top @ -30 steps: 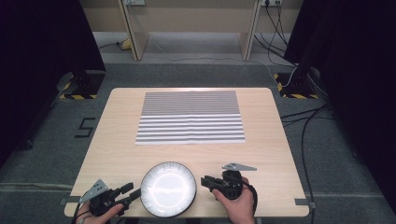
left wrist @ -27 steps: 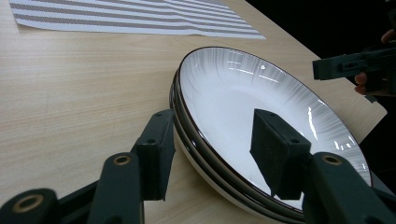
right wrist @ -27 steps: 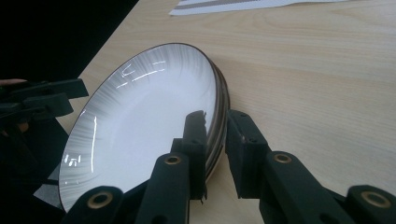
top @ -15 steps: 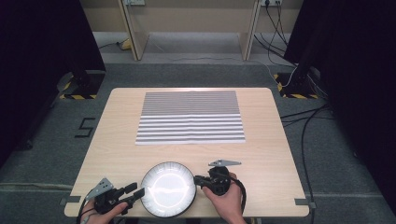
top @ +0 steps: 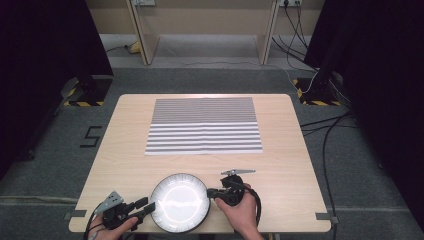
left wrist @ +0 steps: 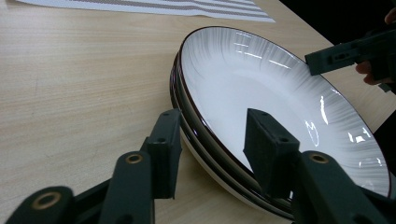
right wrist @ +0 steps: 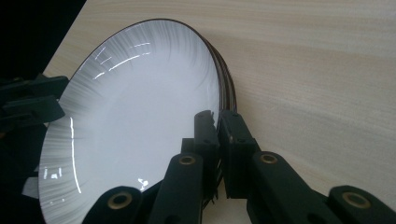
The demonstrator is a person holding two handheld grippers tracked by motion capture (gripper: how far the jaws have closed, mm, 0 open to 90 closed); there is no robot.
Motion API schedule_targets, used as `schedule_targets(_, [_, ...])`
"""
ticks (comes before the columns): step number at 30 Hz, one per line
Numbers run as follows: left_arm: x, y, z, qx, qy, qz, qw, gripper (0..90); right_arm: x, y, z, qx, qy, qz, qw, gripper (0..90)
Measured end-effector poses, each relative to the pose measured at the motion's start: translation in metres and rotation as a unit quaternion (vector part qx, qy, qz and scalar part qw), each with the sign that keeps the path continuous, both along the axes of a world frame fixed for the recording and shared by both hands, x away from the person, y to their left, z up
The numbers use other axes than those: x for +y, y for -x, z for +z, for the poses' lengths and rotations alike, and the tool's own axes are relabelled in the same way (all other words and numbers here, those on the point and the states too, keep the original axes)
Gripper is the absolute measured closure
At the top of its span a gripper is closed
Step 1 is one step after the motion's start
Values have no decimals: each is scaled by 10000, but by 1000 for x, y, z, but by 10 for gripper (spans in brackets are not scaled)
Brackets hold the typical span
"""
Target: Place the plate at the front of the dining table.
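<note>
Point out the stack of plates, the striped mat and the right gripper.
stack of plates (top: 180,202), high view, centre of the top plate's white well.
striped mat (top: 204,125), high view, middle of the mat.
right gripper (right wrist: 218,122), right gripper view, between its fingertips at the rim.

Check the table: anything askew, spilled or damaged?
Nothing stands out. The stacked white dark-rimmed plates sit level and unchipped, and the striped cloth lies flat and square on the wooden table.

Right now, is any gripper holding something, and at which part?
The right gripper holds the top plate by its rim; the left gripper's jaws stand open around the opposite rim.
</note>
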State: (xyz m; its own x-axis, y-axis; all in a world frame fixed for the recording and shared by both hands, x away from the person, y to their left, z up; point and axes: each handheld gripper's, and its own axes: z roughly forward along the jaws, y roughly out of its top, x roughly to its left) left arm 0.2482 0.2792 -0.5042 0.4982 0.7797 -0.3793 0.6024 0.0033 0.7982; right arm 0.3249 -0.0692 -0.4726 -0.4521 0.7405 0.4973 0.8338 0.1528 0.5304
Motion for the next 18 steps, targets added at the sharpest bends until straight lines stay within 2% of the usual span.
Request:
schedule_targets(1, [0, 0, 0, 0, 0, 0, 10000, 579, 0, 0, 0, 0, 0, 0, 10000, 865])
schedule_targets(2, [0, 0, 0, 14, 13, -2, 10000, 593, -2, -1, -1, 107, -132, -65, 9998, 868])
schedule_targets(7, [2, -1, 0, 66, 76, 16, 9999, 639, -4, -1, -4, 190, -296, -137, 9993, 872])
schedule_targets(9, [1, -1, 1, 52, 47, -28, 10000, 664, -8, -2, -7, 386, -540, -225, 9975, 876])
schedule_targets(12, [1, -1, 1, 48, 48, -57, 10000, 682, -10, -3, -8, 419, -621, -243, 9969, 877])
schedule_targets(14, [2, -2, 3, -1, 28, -56, 10000, 688, -14, -7, -14, 694, -943, -279, 9927, 878])
schedule_targets(15, [2, -2, 3, -1, 28, -56, 10000, 691, -14, -7, -14, 694, -943, -279, 9927, 878])
schedule_targets(16, [3, -2, 3, -4, 58, -49, 10000, 694, -15, -8, -16, 822, -1060, -311, 9905, 878])
schedule_targets(18, [3, -2, 3, 9, 76, -44, 10000, 694, -16, -9, -16, 877, -1094, -320, 9896, 878])
